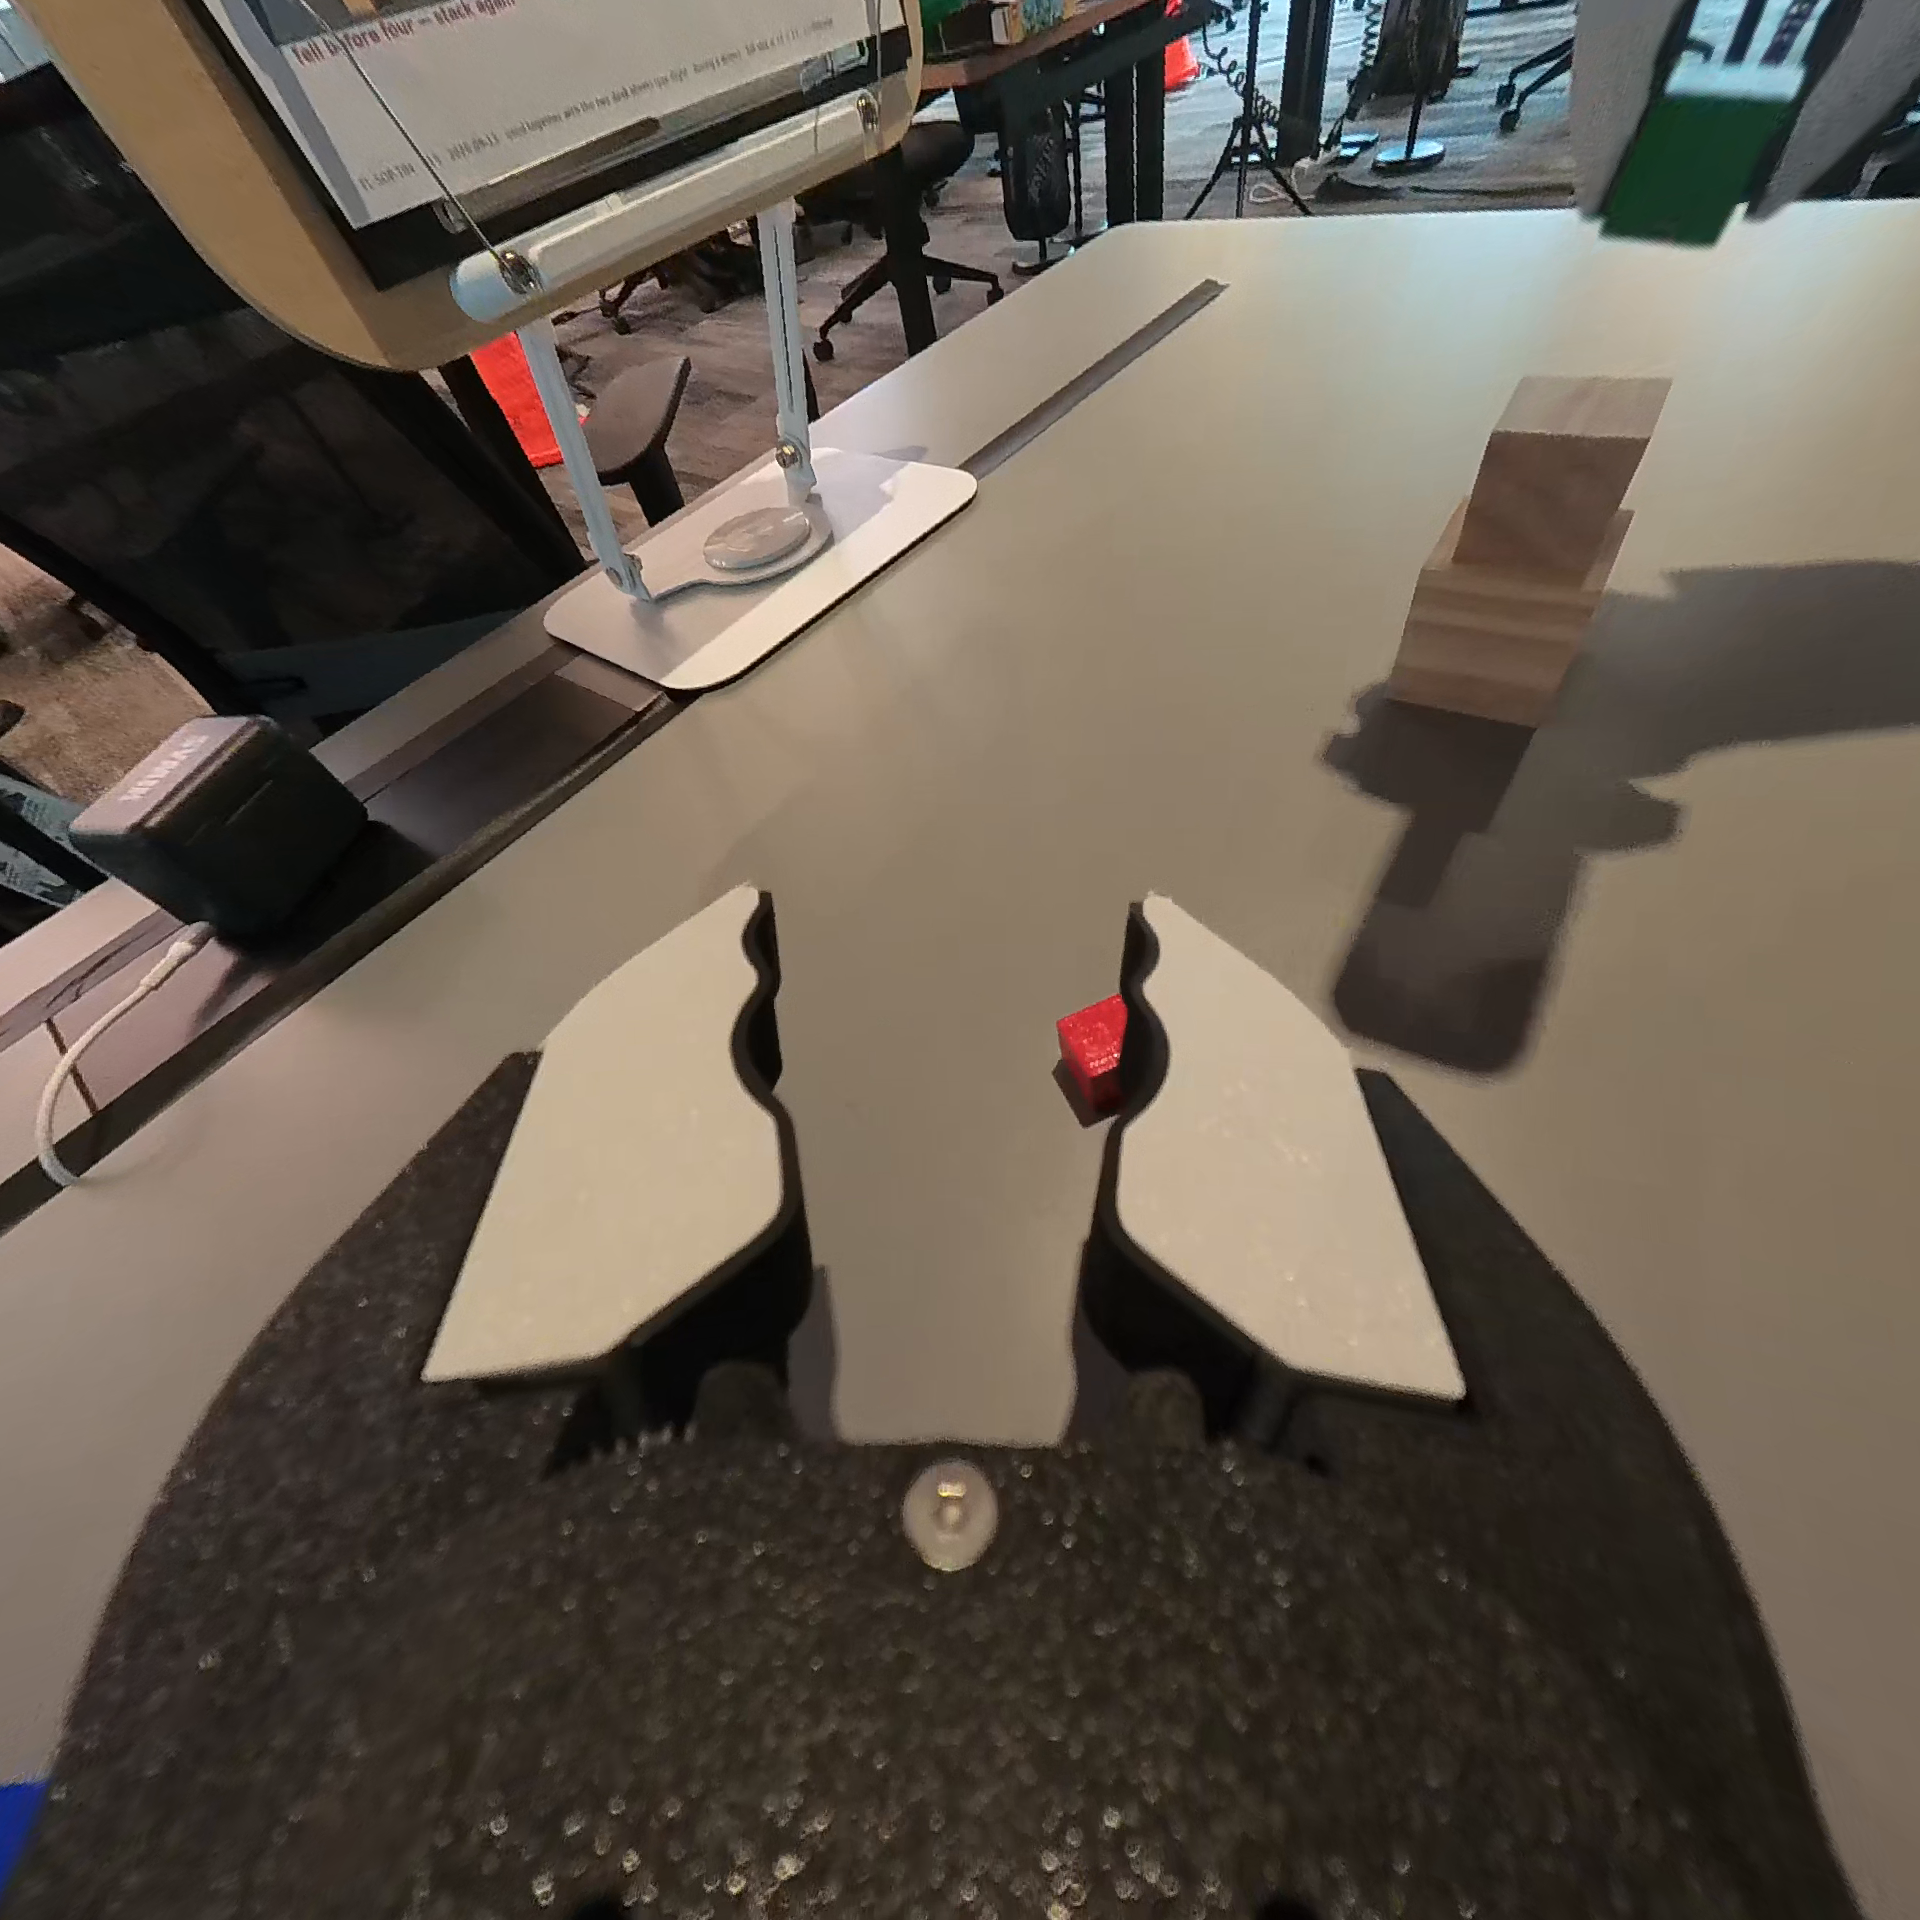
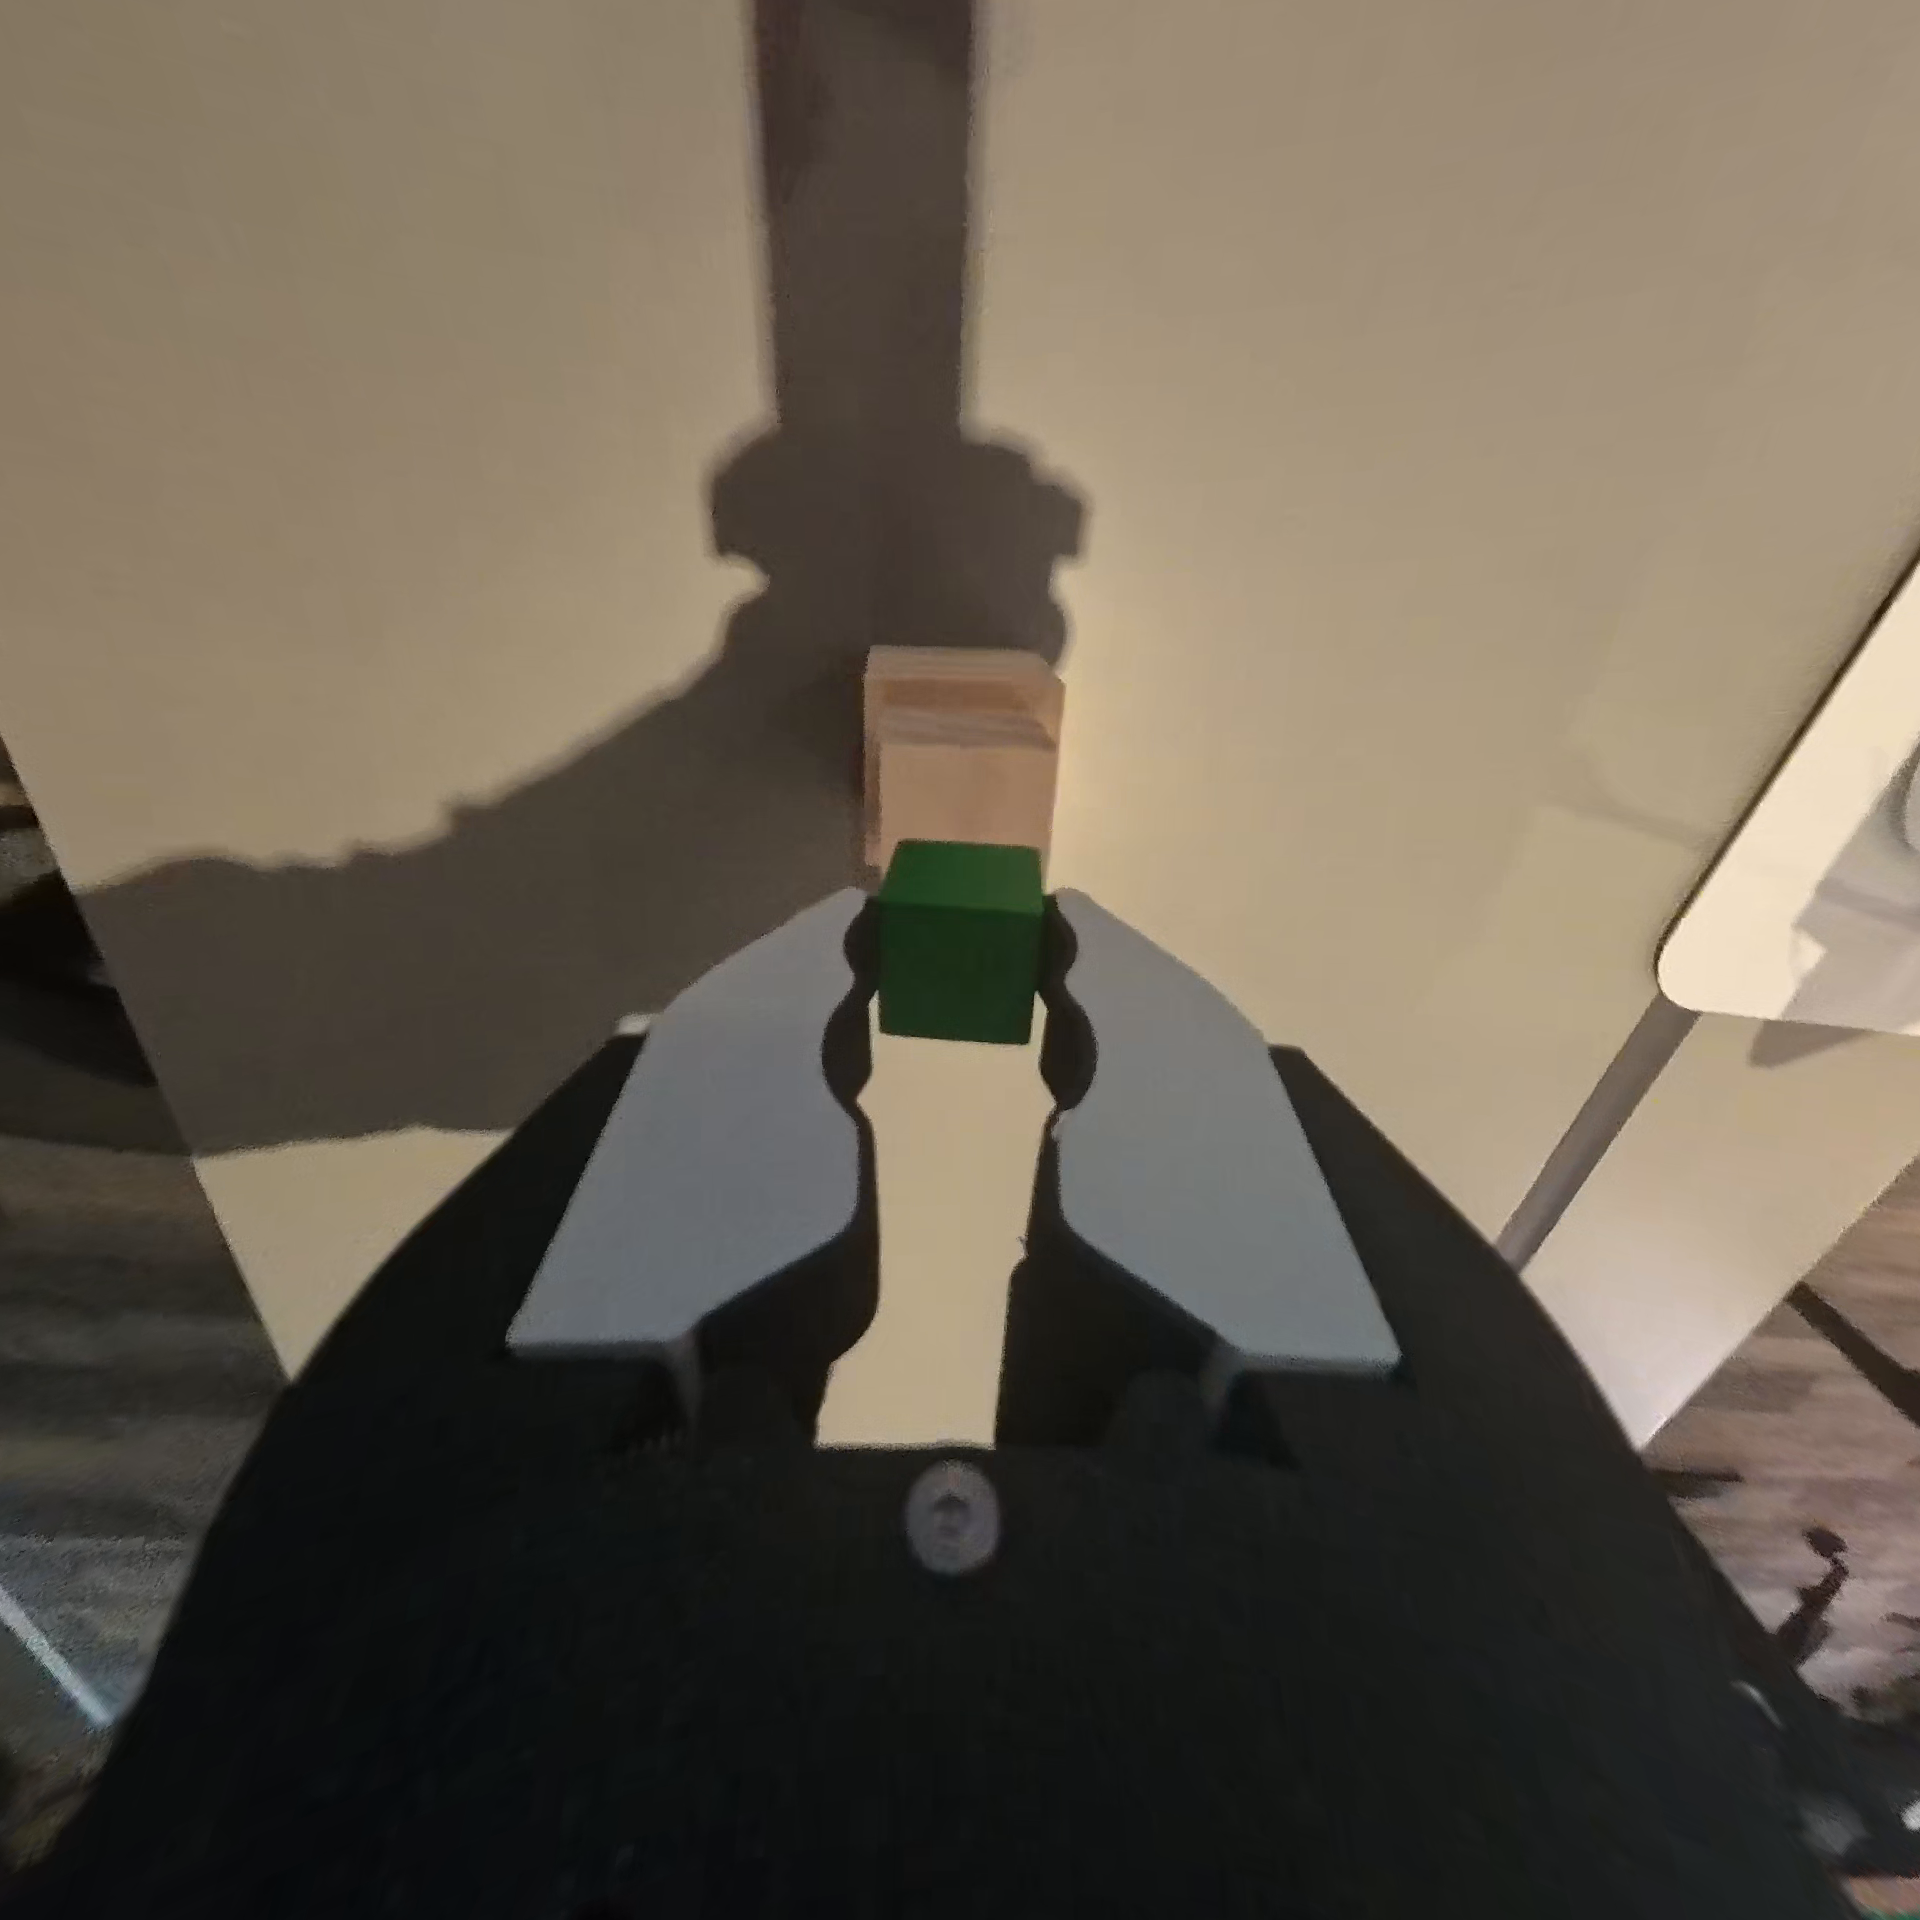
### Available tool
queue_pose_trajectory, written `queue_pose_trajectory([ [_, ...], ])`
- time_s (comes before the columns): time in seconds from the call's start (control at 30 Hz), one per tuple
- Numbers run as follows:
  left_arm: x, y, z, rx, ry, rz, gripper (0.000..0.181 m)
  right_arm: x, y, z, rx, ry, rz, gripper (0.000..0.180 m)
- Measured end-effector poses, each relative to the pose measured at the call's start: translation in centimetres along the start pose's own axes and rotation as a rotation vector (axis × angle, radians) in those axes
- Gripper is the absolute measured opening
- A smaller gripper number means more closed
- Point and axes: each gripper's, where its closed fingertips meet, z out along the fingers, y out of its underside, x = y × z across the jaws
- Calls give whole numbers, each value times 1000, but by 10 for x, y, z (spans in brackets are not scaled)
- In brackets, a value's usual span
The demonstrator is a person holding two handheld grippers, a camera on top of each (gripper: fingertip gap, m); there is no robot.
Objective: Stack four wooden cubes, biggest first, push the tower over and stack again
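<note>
The pale, matte tabletop (image 1: 1195,644) spreads wide under both my tools, smooth enough to carry hard shadows. On it stand two plain wooden cubes: the bigger cube (image 1: 1496,634) at the bottom, its side showing layered grain, and the second cube (image 1: 1569,478) on top, set slightly off-centre. My right hand-held gripper (image 2: 958,935) is clenched on the green cube (image 2: 958,940), painted, smooth and sharp-edged, which it carries above and short of the two wooden cubes; its flat grey fingers (image 2: 727,1143) with wavy black pads pinch it only at the tips. My left hand-held gripper (image 1: 951,925) is released, jaws spread and holding nothing, low over the tabletop, with the small red cube (image 1: 1093,1044) lying just beside the inner edge of its right finger. As I judge it, the green cube goes on third and the red one last. The risks: the grip is a shallow one on slick paint, so the cube could twist or slip as I lower it; the second cube's offset leaves less landing room on one side, and a nudge from my fingers while releasing could shove it or topple the pair. My left tool could also knock the tiny red cube away if I close carelessly.
</note>
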Motion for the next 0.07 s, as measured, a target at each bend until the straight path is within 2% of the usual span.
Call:
queue_pose_trajectory([
  [0.03, 0, 0, 0, -1, 0, 0, 63, -1, 0, 3, -2, -4, -9, 28],
  [0.07, 0, 1, 0, -3, 1, 0, 63, -1, 0, 6, -3, -9, -13, 28],
])
